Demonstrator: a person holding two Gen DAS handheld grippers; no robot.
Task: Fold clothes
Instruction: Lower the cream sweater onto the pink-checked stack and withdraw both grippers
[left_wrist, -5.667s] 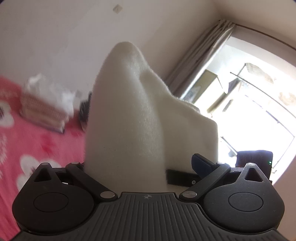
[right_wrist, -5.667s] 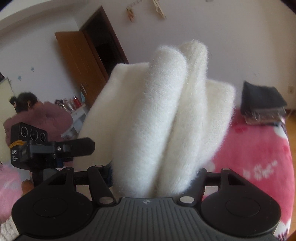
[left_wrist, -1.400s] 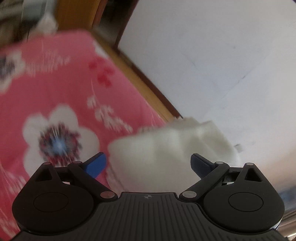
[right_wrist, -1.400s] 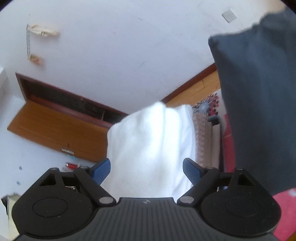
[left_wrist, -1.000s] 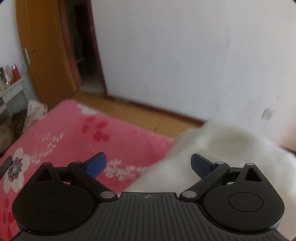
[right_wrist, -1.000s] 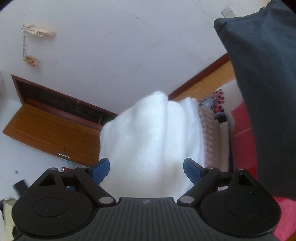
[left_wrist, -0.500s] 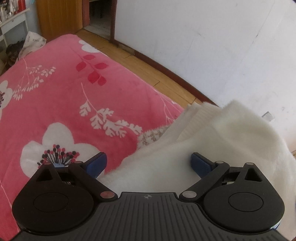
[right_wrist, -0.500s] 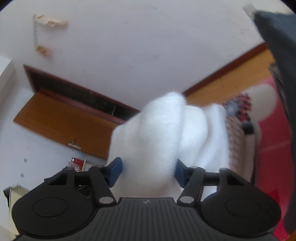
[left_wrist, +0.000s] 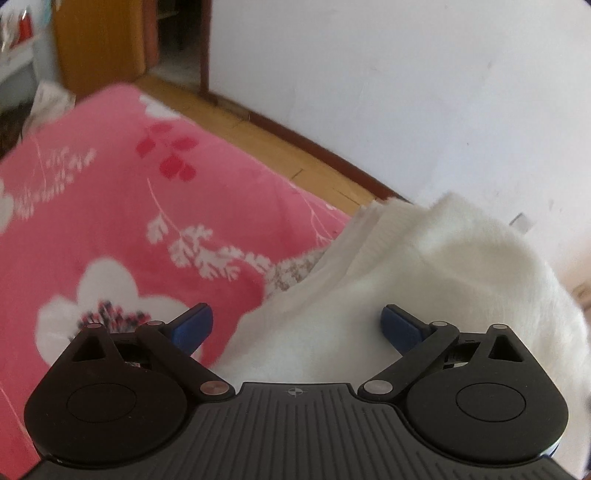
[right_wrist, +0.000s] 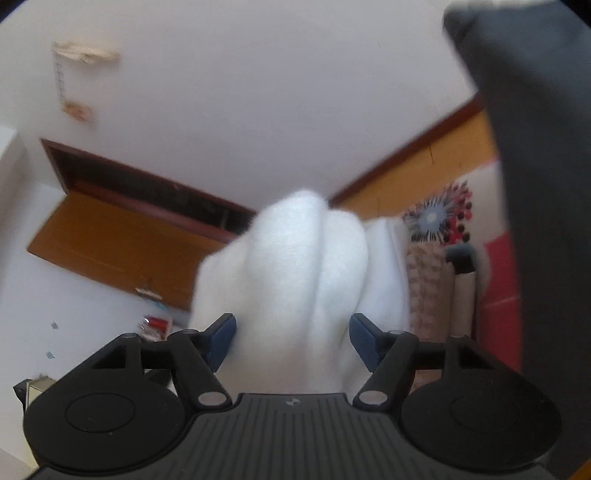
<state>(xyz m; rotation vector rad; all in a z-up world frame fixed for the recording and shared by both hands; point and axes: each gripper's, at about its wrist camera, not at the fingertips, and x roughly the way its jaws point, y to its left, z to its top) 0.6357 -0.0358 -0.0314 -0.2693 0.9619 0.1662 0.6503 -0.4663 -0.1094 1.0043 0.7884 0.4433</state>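
A: Right, item one: white fleece garment (left_wrist: 424, 295), bunched and bulky. Location?

B: On the pink floral blanket (left_wrist: 110, 206), at the blanket's far corner, near the floor edge. Part of it rests on a patterned folded piece (left_wrist: 291, 273) that peeks from under it.

A: Item two: left gripper (left_wrist: 295, 325).

B: Blue fingers spread wide. The garment lies between them, the right finger against the fleece, the left finger over bare blanket. Nothing is pinched.

A: Item three: right gripper (right_wrist: 291, 339).

B: Fingers closer together, flanking a thick fold of the same white garment (right_wrist: 295, 280). The picture is blurred; whether the pads actually bite, I cannot tell.

A: Step in hand?

B: By my judgement, setting the folded garment down at the blanket's corner. The next move calls for the right gripper to part fully and both to back off level, without dragging the fleece open.

A: Edges, room?

B: The blanket ends close beyond the garment, with wooden floor (left_wrist: 266, 140) and white wall (left_wrist: 406, 92) past it. Fleece pushed outward could slip off. Inward across the blanket, plenty of open space. Beside the right gripper hangs a dark cloth (right_wrist: 535, 184), close enough to snag.
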